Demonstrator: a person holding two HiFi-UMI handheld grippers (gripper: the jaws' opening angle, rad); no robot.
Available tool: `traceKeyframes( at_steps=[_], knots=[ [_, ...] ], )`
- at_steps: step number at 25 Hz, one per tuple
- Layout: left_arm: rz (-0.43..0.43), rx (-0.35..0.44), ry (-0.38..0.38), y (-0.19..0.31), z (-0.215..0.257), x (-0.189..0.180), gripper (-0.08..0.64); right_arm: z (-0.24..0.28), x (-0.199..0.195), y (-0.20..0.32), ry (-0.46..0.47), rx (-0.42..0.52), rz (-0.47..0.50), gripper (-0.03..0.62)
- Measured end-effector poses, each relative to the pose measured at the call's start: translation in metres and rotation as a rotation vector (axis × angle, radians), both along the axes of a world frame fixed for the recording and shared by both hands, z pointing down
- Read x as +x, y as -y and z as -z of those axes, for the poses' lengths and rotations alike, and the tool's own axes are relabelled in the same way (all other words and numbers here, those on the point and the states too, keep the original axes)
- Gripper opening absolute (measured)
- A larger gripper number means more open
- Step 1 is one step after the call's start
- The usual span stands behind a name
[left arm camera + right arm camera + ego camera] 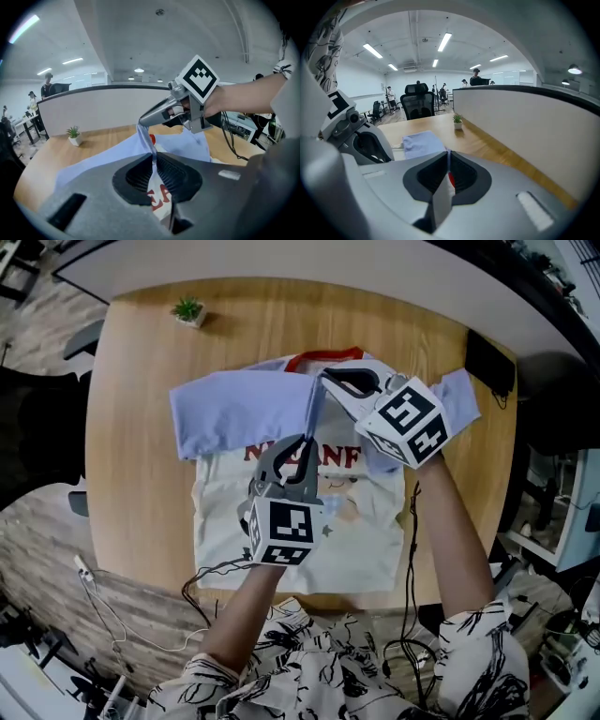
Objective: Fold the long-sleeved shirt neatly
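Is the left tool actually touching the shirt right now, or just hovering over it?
Touching. The left gripper view shows the left tool with jaws closed on a fold of the shirt.

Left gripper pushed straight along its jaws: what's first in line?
Likely the right gripper, dead ahead of the left gripper; the long-sleeved shirt both pinch runs between them. Depth is unclear.
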State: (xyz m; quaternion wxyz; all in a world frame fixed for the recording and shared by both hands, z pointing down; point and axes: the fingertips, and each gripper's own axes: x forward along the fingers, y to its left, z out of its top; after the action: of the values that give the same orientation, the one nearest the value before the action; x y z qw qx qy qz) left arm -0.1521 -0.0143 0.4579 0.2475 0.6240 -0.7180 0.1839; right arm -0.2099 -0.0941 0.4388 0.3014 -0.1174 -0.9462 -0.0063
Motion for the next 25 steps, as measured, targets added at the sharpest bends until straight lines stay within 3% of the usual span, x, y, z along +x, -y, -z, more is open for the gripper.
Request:
traceKeyframes(
  at_steps=[5, 13, 18, 25],
  knots=[
    [-0.034, -0.068, -0.006, 0.017, -0.033, 0.014, 0.035, -0.039, 0.011, 0.018, -0.040, 0.045, -0.037, 0.031],
    [-0.080, -0.107, -0.037, 0.046, -0.065, 0.033, 0.035, -0.082, 0.022, 0.042, -0.091, 0.078, -0.061, 0.031],
    [-0.108, -0.095, -0.042, 0.056, -0.063, 0.045, 0.035, -0.080, 0.031, 0.052, -0.068, 0.060, -0.099, 0.031],
    [-0.149, -0.145, -0.074, 0.054, -0.088, 0.056, 0.049, -0.108, 0.043, 0.056, -0.126, 0.041, -0.107, 0.053]
  ],
)
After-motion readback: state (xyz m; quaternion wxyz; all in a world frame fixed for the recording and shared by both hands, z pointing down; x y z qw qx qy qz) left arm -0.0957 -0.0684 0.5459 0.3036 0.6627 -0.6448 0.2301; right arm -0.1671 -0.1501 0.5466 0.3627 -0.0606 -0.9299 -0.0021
